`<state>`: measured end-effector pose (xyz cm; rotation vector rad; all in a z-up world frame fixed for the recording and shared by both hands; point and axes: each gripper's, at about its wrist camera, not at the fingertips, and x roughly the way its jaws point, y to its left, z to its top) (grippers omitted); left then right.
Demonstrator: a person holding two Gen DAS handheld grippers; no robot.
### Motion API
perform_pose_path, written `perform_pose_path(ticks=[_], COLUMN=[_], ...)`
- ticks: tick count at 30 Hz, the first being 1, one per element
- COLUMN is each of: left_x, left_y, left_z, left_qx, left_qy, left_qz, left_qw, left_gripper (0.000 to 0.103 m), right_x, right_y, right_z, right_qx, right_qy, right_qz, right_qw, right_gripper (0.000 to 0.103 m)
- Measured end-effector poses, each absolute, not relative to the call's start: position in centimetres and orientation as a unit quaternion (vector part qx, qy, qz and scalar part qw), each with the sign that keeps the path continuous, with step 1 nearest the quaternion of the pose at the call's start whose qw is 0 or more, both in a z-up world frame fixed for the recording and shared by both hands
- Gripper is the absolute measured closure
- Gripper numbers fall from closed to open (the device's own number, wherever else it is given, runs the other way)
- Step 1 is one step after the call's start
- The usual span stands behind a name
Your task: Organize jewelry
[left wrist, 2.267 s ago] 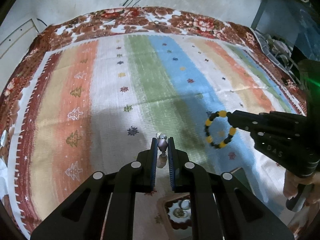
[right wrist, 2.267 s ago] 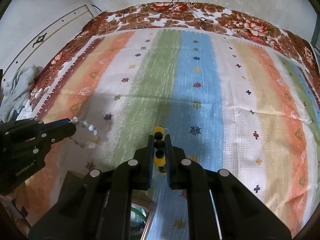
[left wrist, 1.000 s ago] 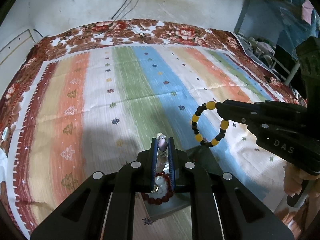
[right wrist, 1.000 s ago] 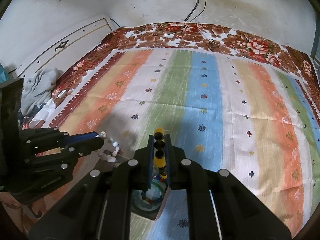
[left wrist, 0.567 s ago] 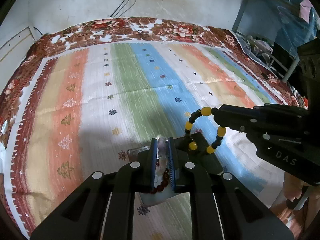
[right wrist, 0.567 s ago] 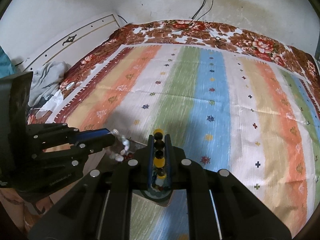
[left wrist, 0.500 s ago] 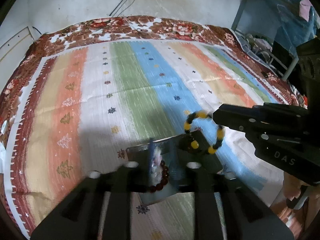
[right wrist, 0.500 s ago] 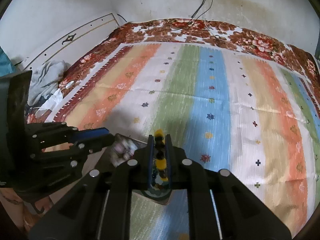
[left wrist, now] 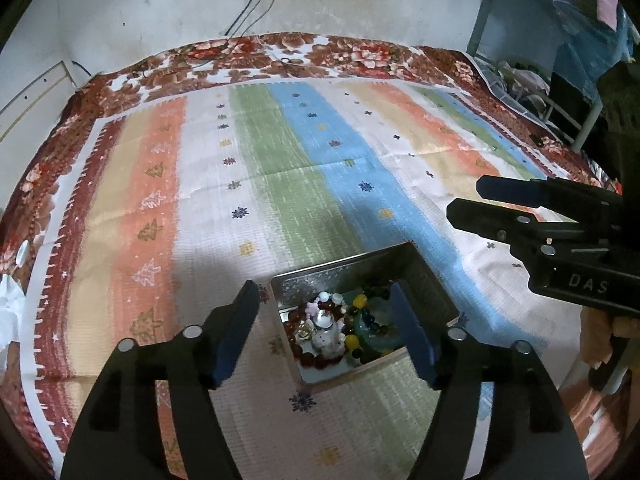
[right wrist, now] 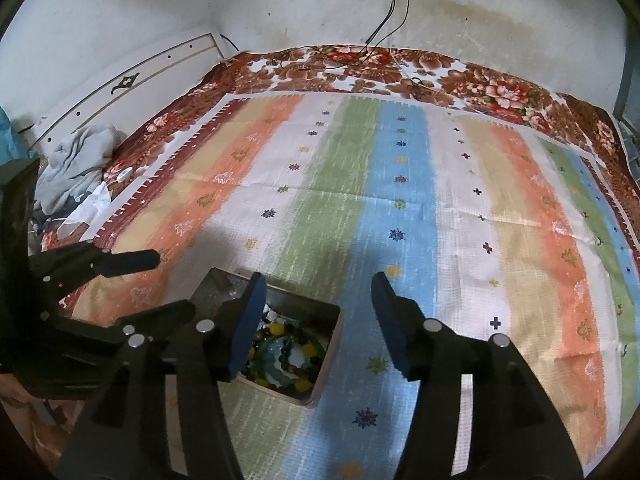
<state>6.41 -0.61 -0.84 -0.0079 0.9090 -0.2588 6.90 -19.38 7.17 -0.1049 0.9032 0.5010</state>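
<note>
A square metal box sits on the striped cloth and holds a heap of bead bracelets, among them pale pearl beads and yellow-black beads. My left gripper is open and empty, directly above the box. In the right wrist view the box lies under the left finger of my right gripper, which is open and empty. The yellow-black bracelet lies inside. The right gripper also shows at the right of the left wrist view.
A striped cloth with a floral border covers the bed. A wall with a socket and cables stands behind. Crumpled grey clothing lies at the left edge. A blue frame with clutter stands at the right.
Both grippers opened. The pearl bracelet and the yellow-black bracelet dropped from them into the metal box. Both grippers sit higher, with the box in fuller view.
</note>
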Motion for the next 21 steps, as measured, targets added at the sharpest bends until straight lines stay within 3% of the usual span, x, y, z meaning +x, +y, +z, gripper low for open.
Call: perform_pose_path(ticks=[6,16,21], left_x=[5.7,4.5,3.9], left_y=[-0.7,-0.3,0.1], left_z=[-0.9,-1.1,-1.0], left_qx=[0.004,0.007,0.006], left_qy=[0.432,0.424,0.413], left_qz=[-0.133,-0.128,-0.118], left_qw=[0.892,0.897,0.903], left_gripper=[0.017,0.006,0.006], right_x=[6.6,5.7,5.1], right_y=[-19.7,-20.3,-20.8], right_z=[7.0,7.2,7.2], right_qx=[-0.050,-0.049,-0.045], right_qy=[0.429,0.421,0.414], right_qz=[0.239,0.236,0.235], right_qw=[0.870,0.875,0.878], right_gripper=[0.023,0.011,0.005])
